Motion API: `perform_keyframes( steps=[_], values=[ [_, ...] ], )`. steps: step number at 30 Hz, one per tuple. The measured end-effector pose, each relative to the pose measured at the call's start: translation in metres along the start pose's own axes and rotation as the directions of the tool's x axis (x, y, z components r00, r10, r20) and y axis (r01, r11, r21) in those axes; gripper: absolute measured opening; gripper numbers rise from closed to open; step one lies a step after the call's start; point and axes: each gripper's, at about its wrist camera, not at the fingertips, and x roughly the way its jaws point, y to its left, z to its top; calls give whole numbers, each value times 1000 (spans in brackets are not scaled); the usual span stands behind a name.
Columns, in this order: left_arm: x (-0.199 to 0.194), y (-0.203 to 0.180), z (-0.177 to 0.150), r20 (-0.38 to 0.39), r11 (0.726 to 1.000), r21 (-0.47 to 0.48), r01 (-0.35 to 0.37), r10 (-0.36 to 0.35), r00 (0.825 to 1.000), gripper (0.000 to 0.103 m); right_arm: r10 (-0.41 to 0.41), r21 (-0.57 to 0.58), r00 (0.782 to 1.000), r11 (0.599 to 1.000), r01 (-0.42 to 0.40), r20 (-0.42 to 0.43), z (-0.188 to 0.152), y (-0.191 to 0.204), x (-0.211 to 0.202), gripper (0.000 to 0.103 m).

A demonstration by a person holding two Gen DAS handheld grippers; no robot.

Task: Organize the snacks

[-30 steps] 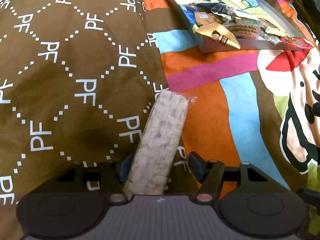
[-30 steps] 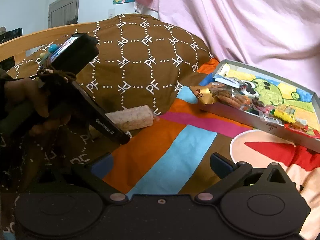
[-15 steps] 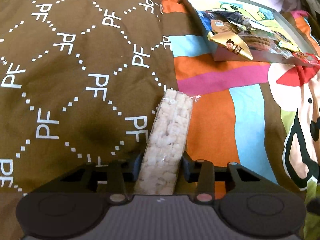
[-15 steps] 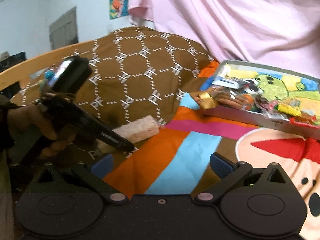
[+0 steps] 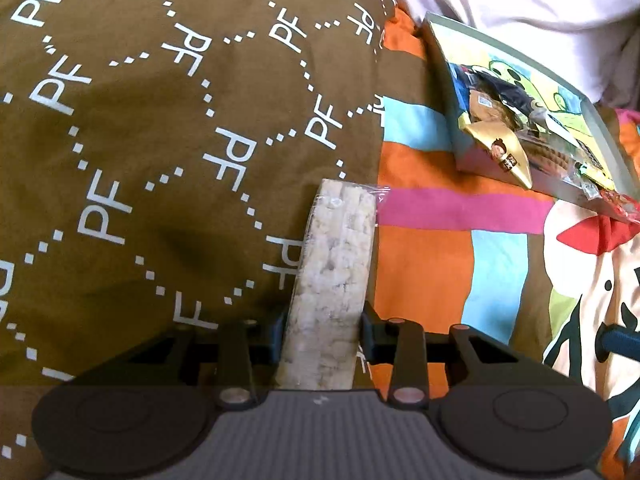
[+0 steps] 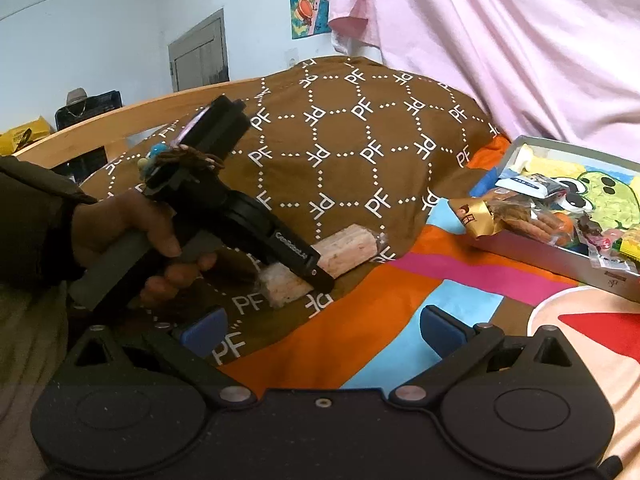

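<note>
A long pale puffed-rice bar (image 5: 332, 276) in clear wrap sits between my left gripper's (image 5: 323, 330) fingers, which are shut on its near end. In the right wrist view the same rice bar (image 6: 344, 254) is lifted just off the brown quilt, held by the left gripper (image 6: 310, 276) in a person's hand (image 6: 132, 232). A shallow grey box (image 5: 600, 128) with a cartoon lining holds several snack packets, with a gold packet (image 5: 504, 152) hanging over its near edge. My right gripper (image 6: 320, 332) hangs open over the striped blanket, holding nothing.
A brown quilt (image 5: 160, 120) printed with white letters fills the left; a bright striped blanket (image 5: 460, 240) lies to the right. The snack box (image 6: 560, 256) sits at the right in the right wrist view. Pink cloth (image 6: 500, 40) hangs behind. A wooden bed rail (image 6: 132, 116) runs along the back.
My left gripper's fingers closed from wide apart onto the rice bar and raised it slightly. The right gripper rose and tilted upward, staying open.
</note>
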Motion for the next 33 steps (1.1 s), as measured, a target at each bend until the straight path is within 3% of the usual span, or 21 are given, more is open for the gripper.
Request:
perform_keyframes(
  steps=[16,21,26,30,33],
  values=[
    [0,-2,0,14,1000,1,1,-2,1000,42,-133,31,991,991,133,0,7,-1,10,102],
    [-6,-2,1,53,1000,3,2,-2,999,63,-159,43,987,986,158,9,8,-6,10,102],
    [-8,-3,4,97,1000,6,-7,6,995,70,-175,84,981,982,168,85,13,-15,4,102],
    [-16,-5,10,166,1000,-11,1,1,986,82,-110,16,979,994,109,171,27,-23,2,102],
    [-22,-7,14,252,1000,-15,-3,6,968,89,-44,-47,976,997,55,215,46,-37,8,102]
  ],
)
